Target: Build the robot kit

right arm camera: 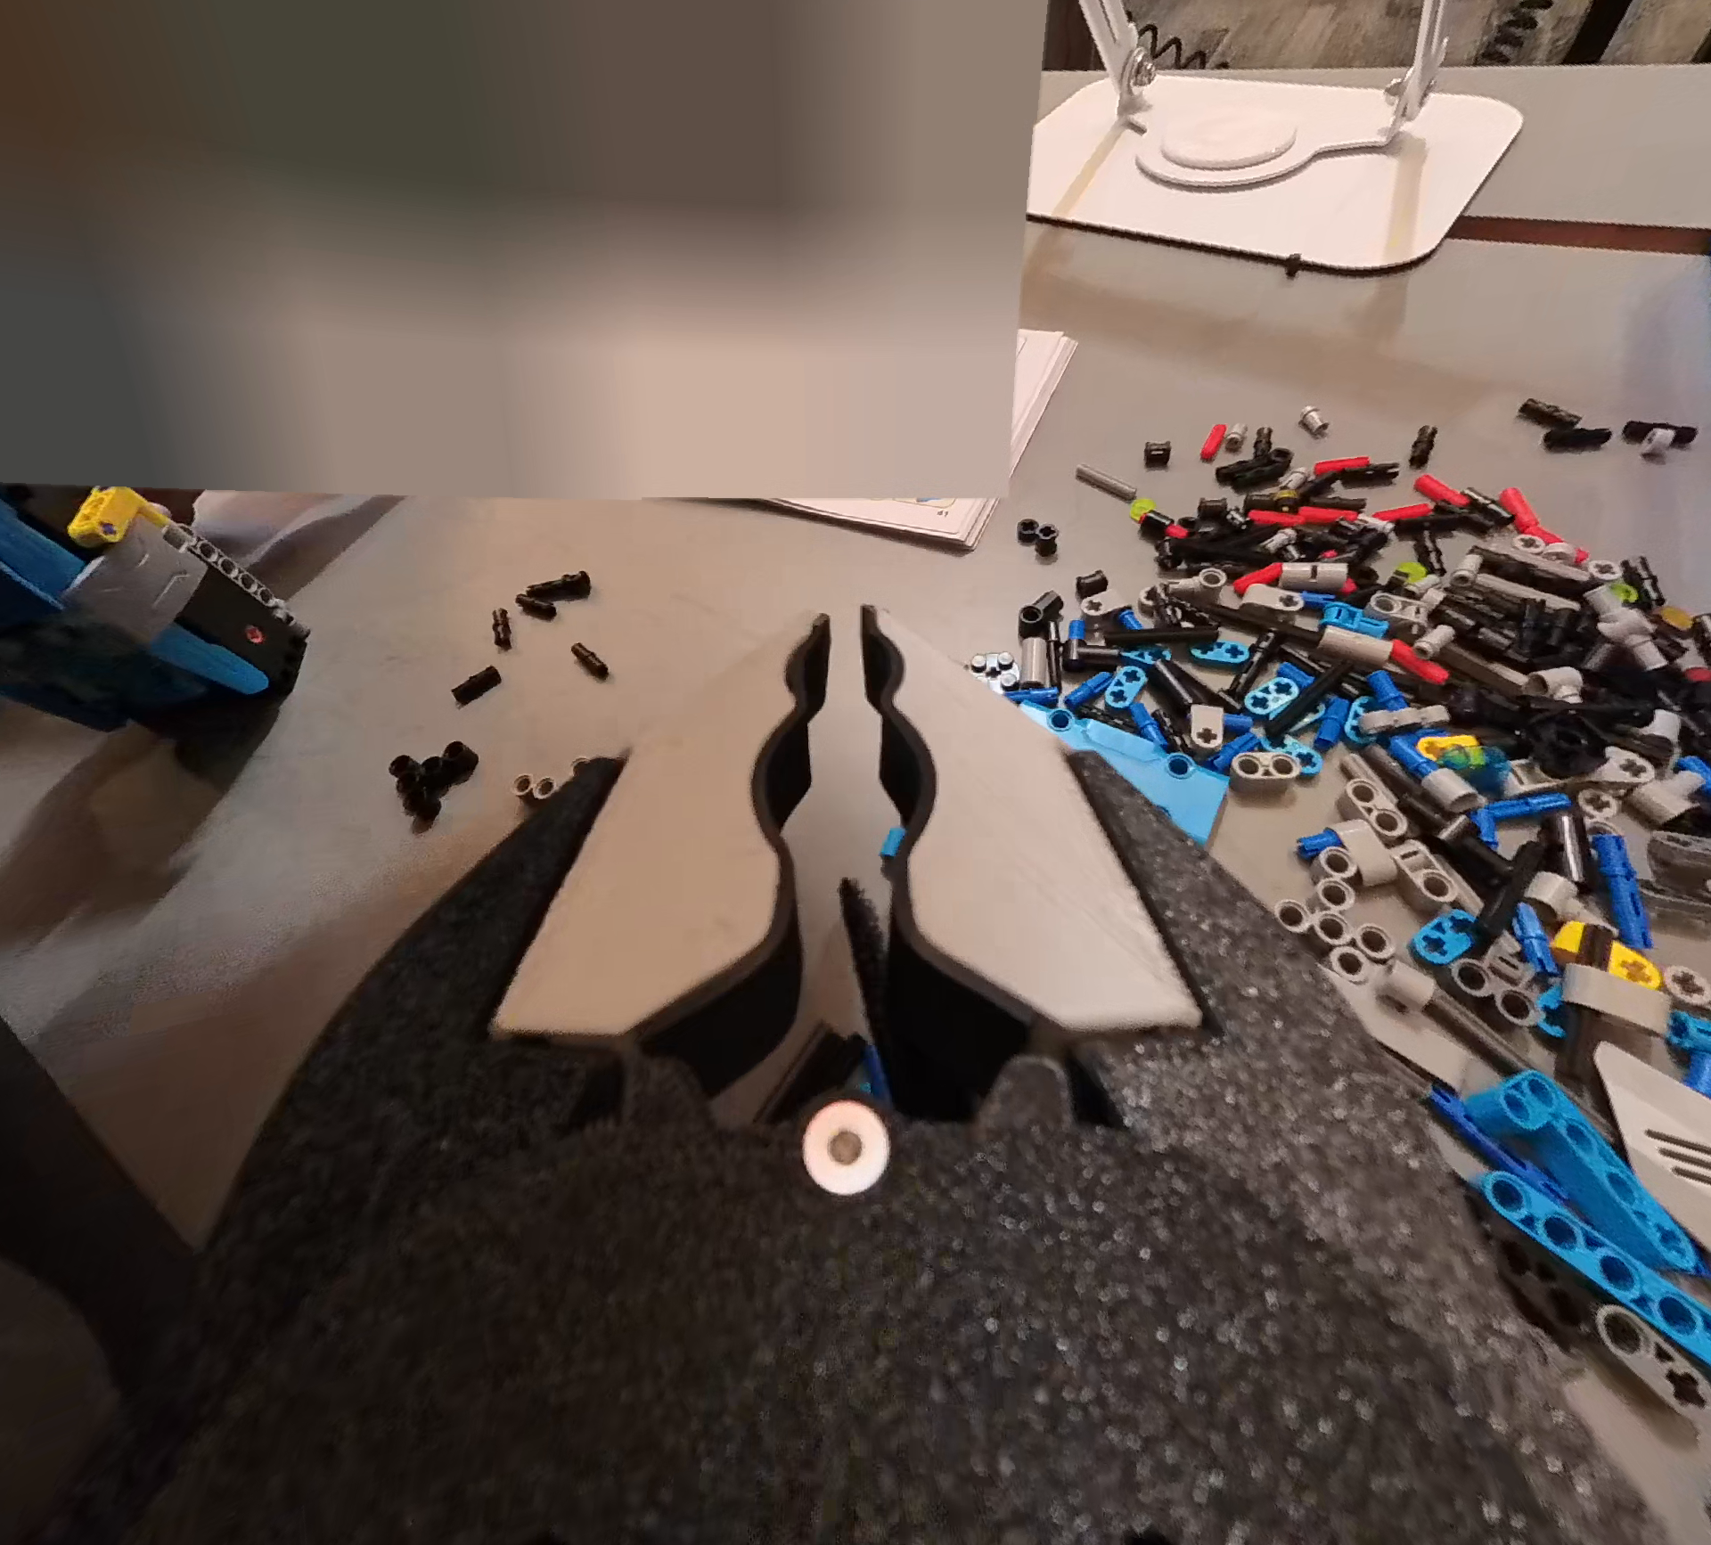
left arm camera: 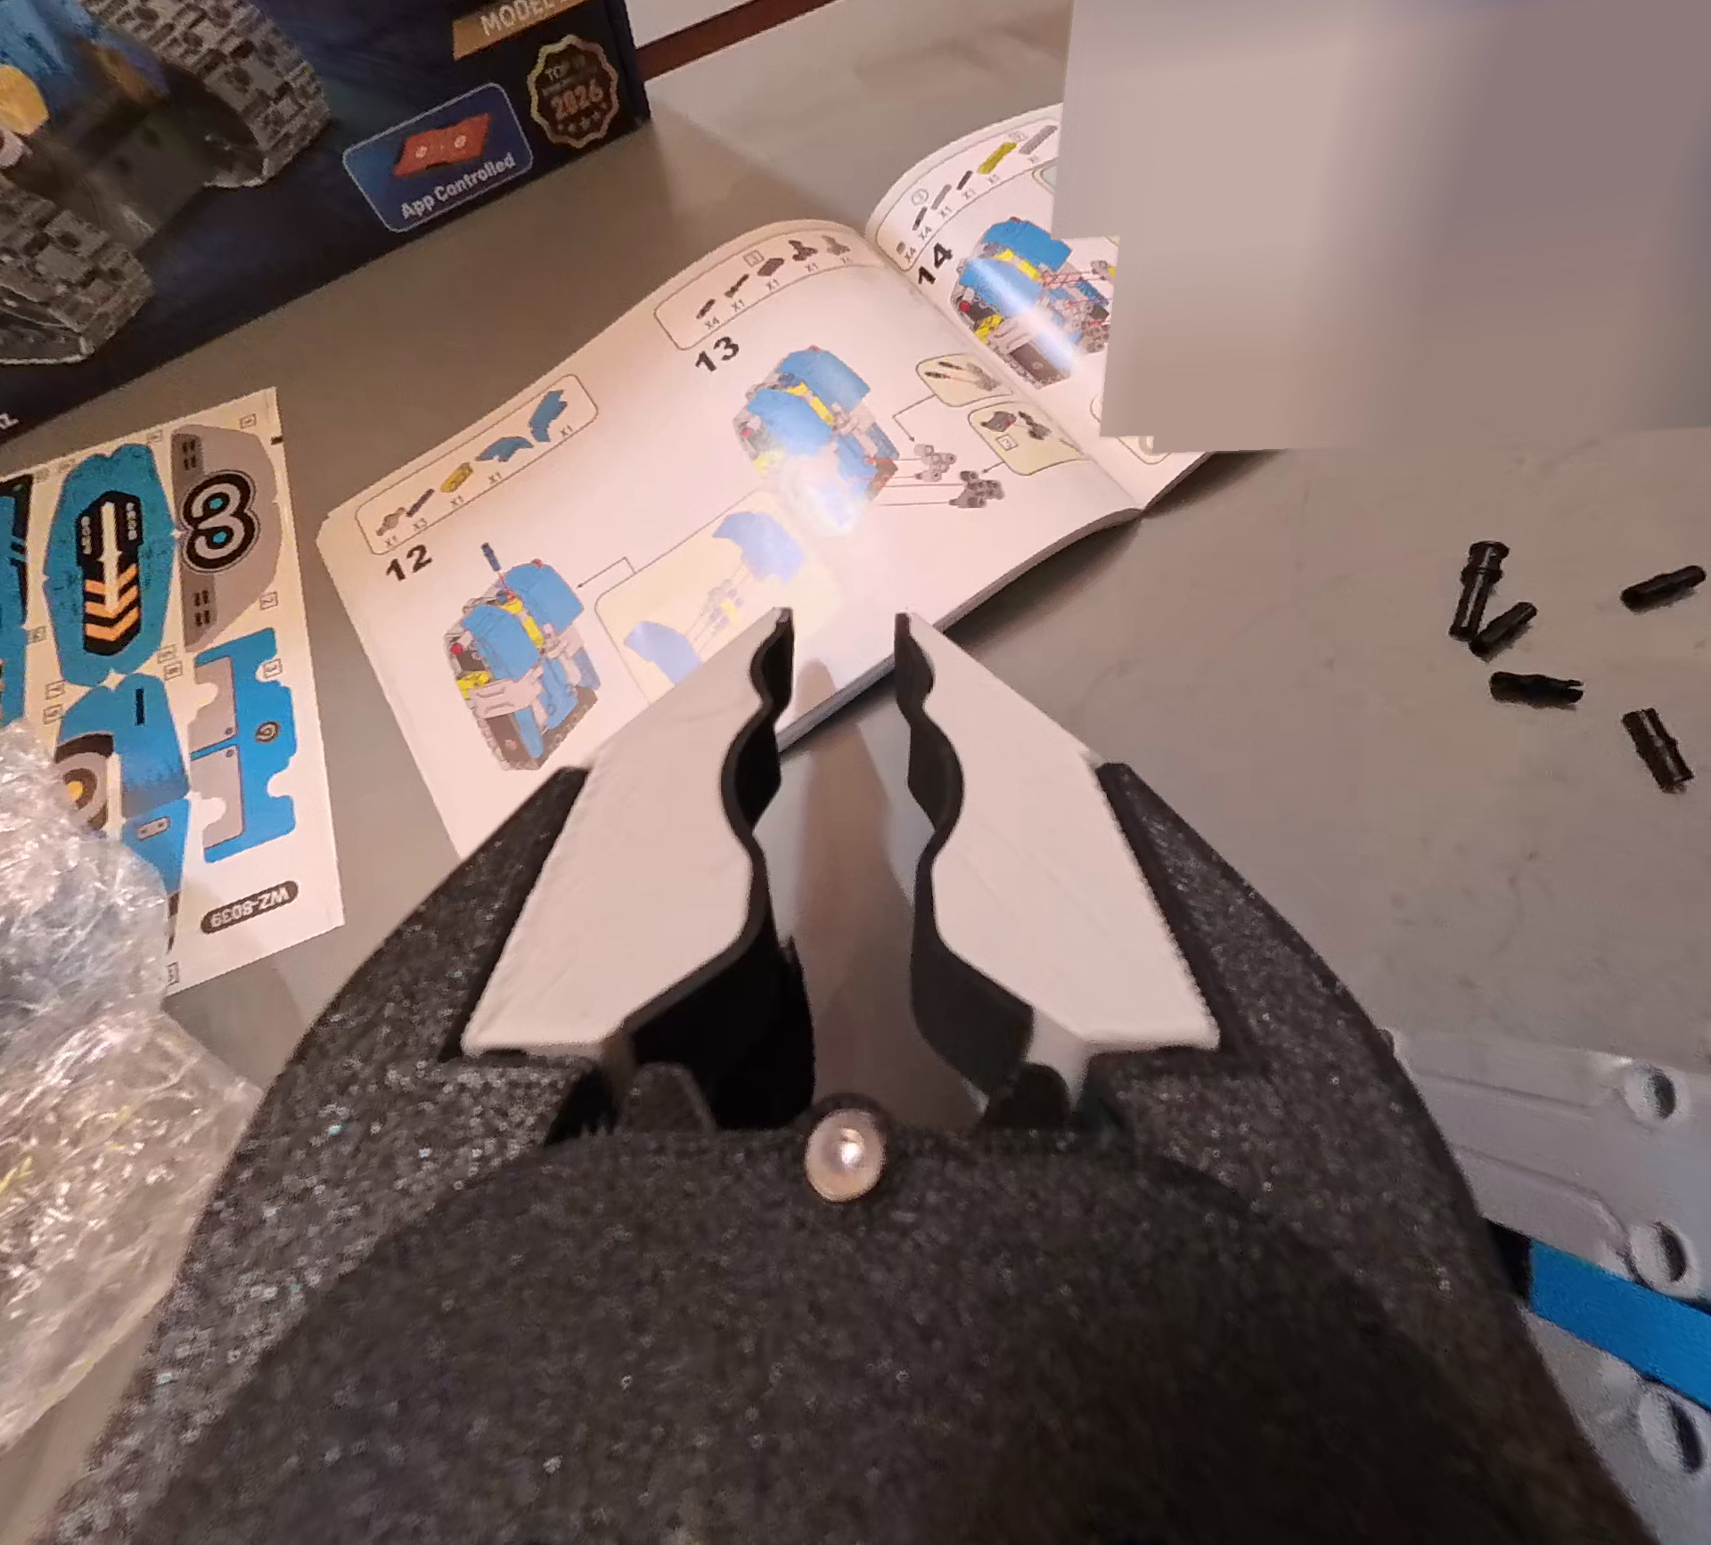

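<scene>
My left gripper (left arm camera: 843,621): fingers spread, nothing between, tips over open instruction booklet (left arm camera: 741,427). Sticker sheet (left arm camera: 176,667) left, black pins (left arm camera: 1565,658) right, on grey table (left arm camera: 1296,760). My right gripper (right arm camera: 844,616): fingers nearly together, narrow gap, empty. Loose brick pile (right arm camera: 1407,686) right; partly built blue model (right arm camera: 139,630) left.

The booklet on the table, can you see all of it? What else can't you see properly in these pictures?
- Booklet: left wrist view, its far right page is covered by a blurred patch.
- Sticker sheet: left wrist view, cut off by the left edge.
- Half-built toy: right wrist view, cut off at the left edge and blurry.
- Pile of building pieces: right wrist view, runs off the right edge; the far pieces are too small to tell apart.
</scene>
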Demonstrator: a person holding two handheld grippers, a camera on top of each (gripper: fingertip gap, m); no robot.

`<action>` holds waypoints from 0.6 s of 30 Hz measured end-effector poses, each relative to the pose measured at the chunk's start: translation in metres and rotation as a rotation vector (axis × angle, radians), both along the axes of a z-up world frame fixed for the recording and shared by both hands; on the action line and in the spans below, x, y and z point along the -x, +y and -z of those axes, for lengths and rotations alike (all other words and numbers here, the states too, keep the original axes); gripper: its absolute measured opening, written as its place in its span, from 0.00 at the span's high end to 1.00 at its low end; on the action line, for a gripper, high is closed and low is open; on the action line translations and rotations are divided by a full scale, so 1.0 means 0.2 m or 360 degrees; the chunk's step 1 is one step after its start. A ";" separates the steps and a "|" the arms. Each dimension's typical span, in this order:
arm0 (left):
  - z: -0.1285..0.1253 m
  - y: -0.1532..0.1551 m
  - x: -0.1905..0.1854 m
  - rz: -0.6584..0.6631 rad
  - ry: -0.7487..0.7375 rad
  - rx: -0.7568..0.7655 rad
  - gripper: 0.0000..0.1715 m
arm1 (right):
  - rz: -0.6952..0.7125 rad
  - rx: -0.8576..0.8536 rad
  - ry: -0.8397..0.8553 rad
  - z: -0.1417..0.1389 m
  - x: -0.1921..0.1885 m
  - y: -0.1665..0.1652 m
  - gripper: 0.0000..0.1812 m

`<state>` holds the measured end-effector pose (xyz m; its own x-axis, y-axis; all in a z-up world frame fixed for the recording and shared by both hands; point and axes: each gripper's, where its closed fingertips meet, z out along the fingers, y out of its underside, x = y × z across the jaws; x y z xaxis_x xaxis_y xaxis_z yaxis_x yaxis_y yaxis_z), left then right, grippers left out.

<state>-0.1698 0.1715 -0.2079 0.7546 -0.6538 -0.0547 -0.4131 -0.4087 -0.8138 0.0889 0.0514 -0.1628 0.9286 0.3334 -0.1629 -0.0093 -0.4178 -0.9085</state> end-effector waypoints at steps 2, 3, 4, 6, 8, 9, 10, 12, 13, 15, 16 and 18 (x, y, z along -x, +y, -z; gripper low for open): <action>0.00 0.01 0.01 -0.0016 -0.0012 0.0022 0.88 | 0.0003 0.0005 -0.0008 0.00 0.00 0.00 0.96; 0.01 0.01 0.01 -0.0022 -0.0015 0.0032 0.88 | 0.0003 0.0008 -0.0014 0.01 0.00 0.00 0.96; 0.01 0.01 0.01 -0.0026 -0.0016 0.0037 0.87 | 0.0002 0.0013 -0.0020 0.01 0.00 0.00 0.96; 0.01 0.01 0.01 -0.0027 -0.0015 0.0036 0.88 | -0.0002 0.0026 -0.0033 0.02 0.00 -0.01 0.96; 0.01 0.01 0.01 -0.0024 -0.0008 0.0034 0.88 | -0.0003 0.0040 -0.0052 0.03 0.01 -0.01 0.96; 0.01 0.01 0.01 -0.0023 -0.0005 0.0035 0.87 | -0.0006 0.0044 -0.0060 0.04 0.01 -0.01 0.96; 0.02 0.01 0.01 -0.0023 -0.0004 0.0038 0.87 | -0.0009 0.0052 -0.0070 0.04 0.01 -0.01 0.96; 0.02 0.01 0.01 -0.0027 -0.0002 0.0049 0.87 | -0.0005 0.0064 -0.0104 0.05 0.01 -0.01 0.96; 0.02 0.01 0.01 -0.0029 -0.0004 0.0052 0.88 | 0.0022 0.0082 -0.0145 0.07 -0.01 0.00 0.97; 0.02 0.02 0.01 -0.0032 -0.0012 0.0058 0.88 | 0.0167 0.0165 -0.0327 0.12 -0.10 -0.01 0.97; 0.02 0.02 0.01 -0.0034 -0.0015 0.0062 0.88 | 0.0258 0.0191 -0.0463 0.14 -0.18 -0.02 0.97; 0.03 0.02 0.01 -0.0039 -0.0020 0.0076 0.88 | 0.0394 0.0219 -0.0657 0.16 -0.30 -0.05 1.00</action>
<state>-0.1721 0.1752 -0.2130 0.7710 -0.6366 -0.0144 -0.3923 -0.4571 -0.7982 0.1490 0.0413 -0.1943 0.9734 0.0962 0.2077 0.2253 -0.5646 -0.7940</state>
